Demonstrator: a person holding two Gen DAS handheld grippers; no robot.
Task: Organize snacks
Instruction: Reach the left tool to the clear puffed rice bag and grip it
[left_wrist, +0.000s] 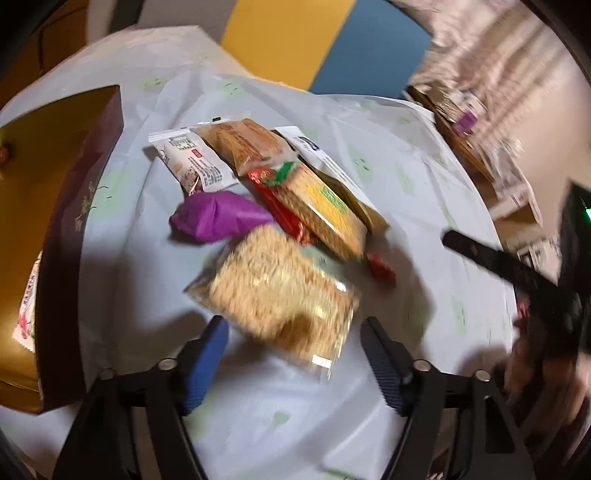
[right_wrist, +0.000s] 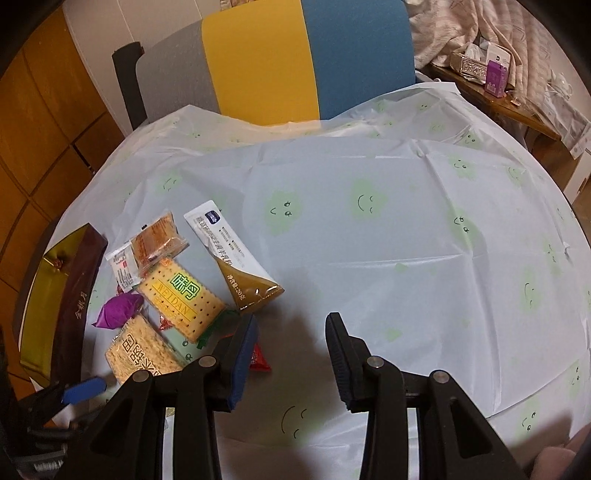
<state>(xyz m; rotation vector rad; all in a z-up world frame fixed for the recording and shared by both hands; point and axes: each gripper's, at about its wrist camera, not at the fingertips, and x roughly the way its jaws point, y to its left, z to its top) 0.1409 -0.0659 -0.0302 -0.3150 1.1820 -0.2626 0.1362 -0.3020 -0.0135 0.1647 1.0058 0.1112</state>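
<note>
The snacks lie heaped on the pale tablecloth (right_wrist: 369, 258) just beside the open brown gift box (left_wrist: 79, 221), with a purple wrapper (left_wrist: 218, 218) nearest the box and a yellow cracker pack (right_wrist: 183, 299) on top. The left gripper (left_wrist: 295, 354) hangs over a noodle-cake packet (left_wrist: 280, 291), its fingers apart and nothing pinched. Farther from the box, the right gripper (right_wrist: 291, 350) hovers empty, fingers parted.

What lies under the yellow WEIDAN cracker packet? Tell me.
Under the yellow WEIDAN cracker packet, a red-wrapped snack bar pokes out, and a green wrapper end shows; how far either extends underneath is covered.
</note>
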